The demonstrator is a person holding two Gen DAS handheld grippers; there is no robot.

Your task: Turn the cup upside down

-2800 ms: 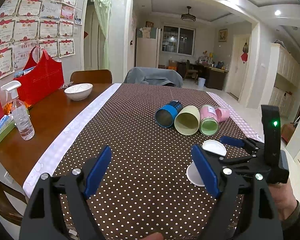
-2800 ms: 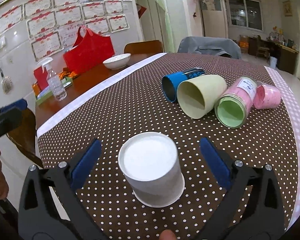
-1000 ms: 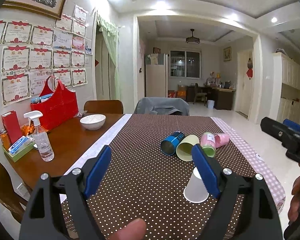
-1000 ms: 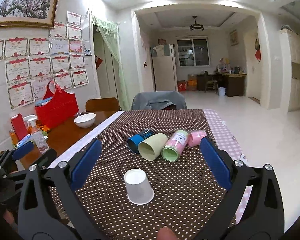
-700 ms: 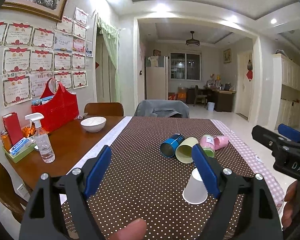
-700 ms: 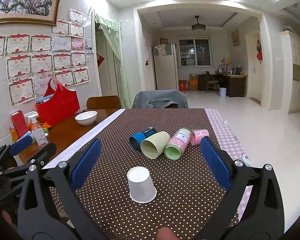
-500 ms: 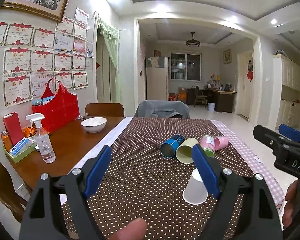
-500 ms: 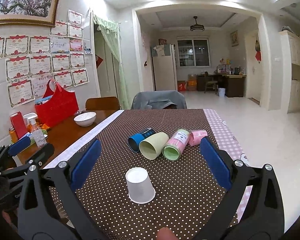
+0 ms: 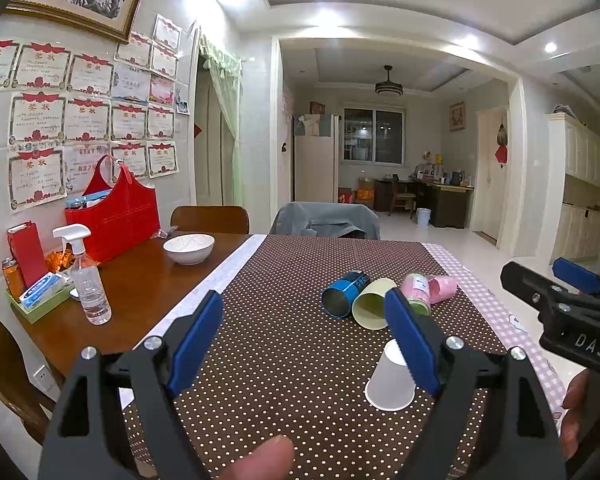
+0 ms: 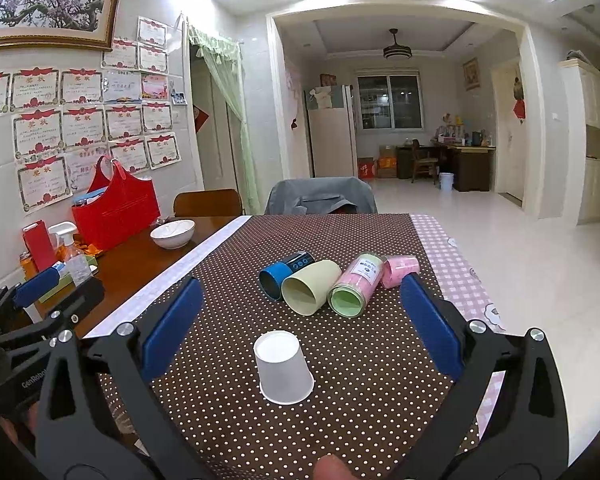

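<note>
A white paper cup (image 10: 284, 368) stands upside down, mouth down, on the brown polka-dot tablecloth (image 10: 340, 240). It also shows in the left wrist view (image 9: 390, 384), partly behind the right blue pad. My right gripper (image 10: 300, 332) is open and empty, held back from and above the cup. My left gripper (image 9: 304, 344) is open and empty, to the left of the cup. The right gripper also shows at the right edge of the left wrist view (image 9: 560, 296). The left gripper shows at the left edge of the right wrist view (image 10: 40, 300).
Beyond the cup lie a blue cup (image 10: 284, 270), a cream cup (image 10: 310, 286), a pink-and-green jar (image 10: 354, 284) and a small pink cup (image 10: 400, 270), all on their sides. On the bare wood at left are a white bowl (image 10: 172, 234), spray bottle (image 9: 86, 276) and red bag (image 10: 116, 204).
Both grippers have drawn back and up from the table since the earliest frames, where the right gripper's fingers stood around the upside-down cup. In the last second they barely move.
</note>
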